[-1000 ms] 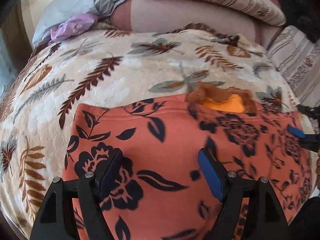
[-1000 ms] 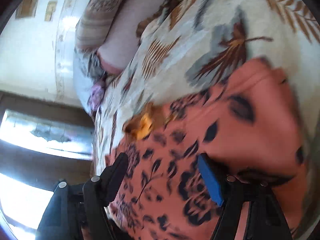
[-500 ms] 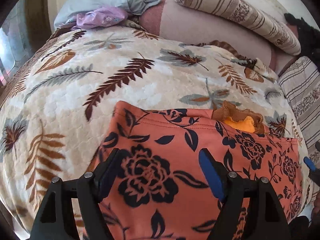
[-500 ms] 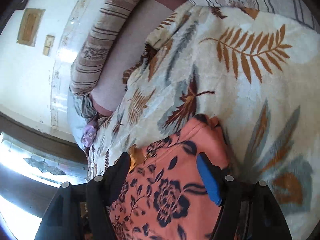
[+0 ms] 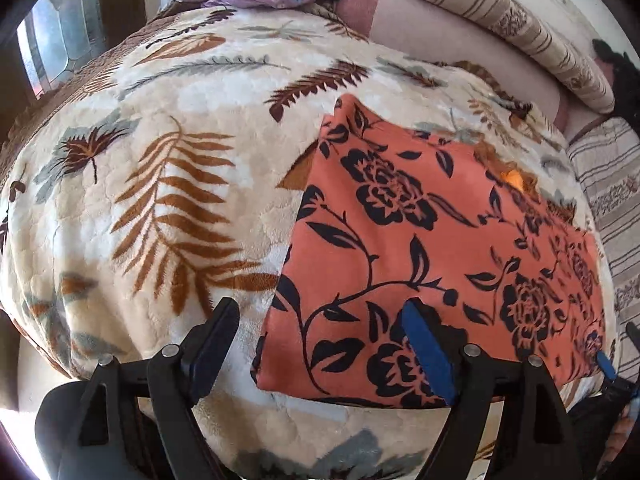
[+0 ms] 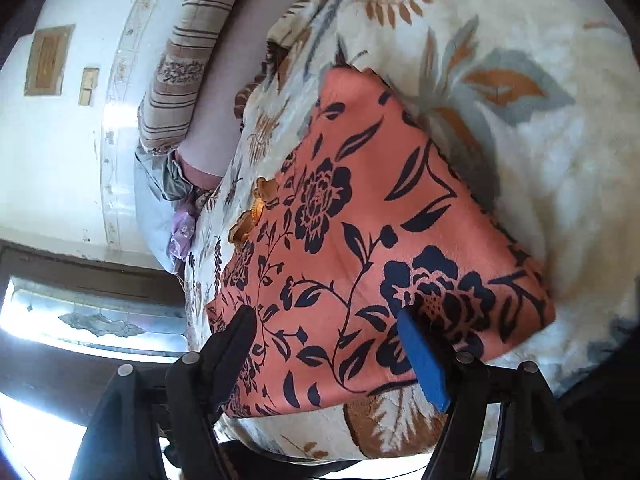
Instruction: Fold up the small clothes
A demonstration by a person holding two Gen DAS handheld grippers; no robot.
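We hold both grippers over the near edge of the bed with nothing between the jaws: the left gripper (image 5: pixel 320 348) and the right gripper (image 6: pixel 332 344) are both opening wider, probably ready for new corners. The orange flowered garment (image 5: pixel 420 248) lies flat and squared on the leaf-patterned blanket (image 5: pixel 160 184), so a fold looks laid. Striped pillows (image 5: pixel 500 20) line the far side, a window (image 6: pixel 88 320) to the left.

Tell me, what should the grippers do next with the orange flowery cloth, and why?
Probably fold it again, starting at a near corner. The orange cloth lies flat on the blanket, and the left gripper and right gripper hold nothing, jaws opening.
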